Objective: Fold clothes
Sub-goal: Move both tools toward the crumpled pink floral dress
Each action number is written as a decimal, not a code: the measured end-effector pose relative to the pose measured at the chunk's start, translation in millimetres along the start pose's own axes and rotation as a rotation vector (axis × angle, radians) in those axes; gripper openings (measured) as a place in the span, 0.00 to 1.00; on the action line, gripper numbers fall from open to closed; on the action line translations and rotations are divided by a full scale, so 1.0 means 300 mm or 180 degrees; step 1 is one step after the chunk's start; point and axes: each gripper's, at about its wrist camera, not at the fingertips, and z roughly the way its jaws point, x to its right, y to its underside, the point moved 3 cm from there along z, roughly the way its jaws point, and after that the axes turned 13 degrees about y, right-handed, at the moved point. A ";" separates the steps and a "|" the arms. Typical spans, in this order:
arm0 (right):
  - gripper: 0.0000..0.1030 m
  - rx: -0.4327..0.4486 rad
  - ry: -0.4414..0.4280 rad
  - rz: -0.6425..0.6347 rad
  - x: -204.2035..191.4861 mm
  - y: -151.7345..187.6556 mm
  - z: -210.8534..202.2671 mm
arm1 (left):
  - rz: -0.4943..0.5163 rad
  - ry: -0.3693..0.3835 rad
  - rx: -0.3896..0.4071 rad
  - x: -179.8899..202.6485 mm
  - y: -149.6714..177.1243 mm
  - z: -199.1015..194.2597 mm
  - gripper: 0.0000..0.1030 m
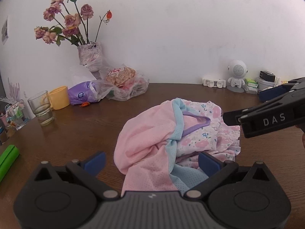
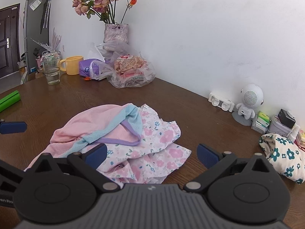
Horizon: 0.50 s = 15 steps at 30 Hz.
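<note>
A crumpled pile of clothes lies mid-table: a pink mesh garment (image 1: 144, 139) with a light blue panel and purple trim, on top of a white floral garment (image 1: 202, 141). My left gripper (image 1: 151, 162) is open, its blue pads straddling the pile's near end. My right gripper (image 1: 246, 106) comes in from the right, beside the floral cloth. In the right wrist view the right gripper (image 2: 152, 156) is open over the near edge of the floral garment (image 2: 158, 139), with the pink garment (image 2: 85, 126) to the left. One pad of the left gripper's fingers (image 2: 13, 127) shows at the far left.
Brown wooden table (image 1: 85, 126) against a white wall. Back left hold a vase of dried roses (image 1: 89, 57), a glass (image 1: 41, 107), a yellow mug (image 1: 59, 97) and plastic bags (image 1: 124, 85). Back right: a white robot speaker (image 2: 247, 103), small boxes, a teal-flowered cloth (image 2: 282, 154). A green object (image 1: 7, 160) lies left.
</note>
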 end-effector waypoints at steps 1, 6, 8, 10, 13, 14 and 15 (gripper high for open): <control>0.99 -0.0029 -0.0015 -0.0011 0.000 -0.006 0.025 | 0.0008 -0.0003 -0.0021 -0.003 -0.003 0.018 1.00; 0.94 -0.0354 -0.0339 -0.0020 -0.022 0.019 0.120 | 0.0072 -0.0084 -0.0134 -0.029 -0.013 0.115 0.99; 0.92 -0.0427 -0.0416 -0.0012 -0.037 0.035 0.149 | 0.0068 -0.0102 -0.0178 -0.039 -0.009 0.140 0.97; 0.87 -0.0487 -0.0514 0.0039 -0.045 0.043 0.177 | 0.0040 -0.0098 -0.0209 -0.049 -0.002 0.158 0.97; 0.74 -0.0626 -0.0686 0.0134 -0.064 0.059 0.224 | 0.0053 -0.0085 -0.0179 -0.052 0.001 0.152 0.97; 0.70 -0.0666 -0.0733 0.0183 -0.068 0.065 0.235 | 0.0065 -0.0072 -0.0153 -0.052 0.000 0.145 0.97; 0.62 -0.0704 -0.0781 0.0231 -0.073 0.070 0.246 | 0.0083 -0.0054 -0.0128 -0.051 -0.002 0.138 0.97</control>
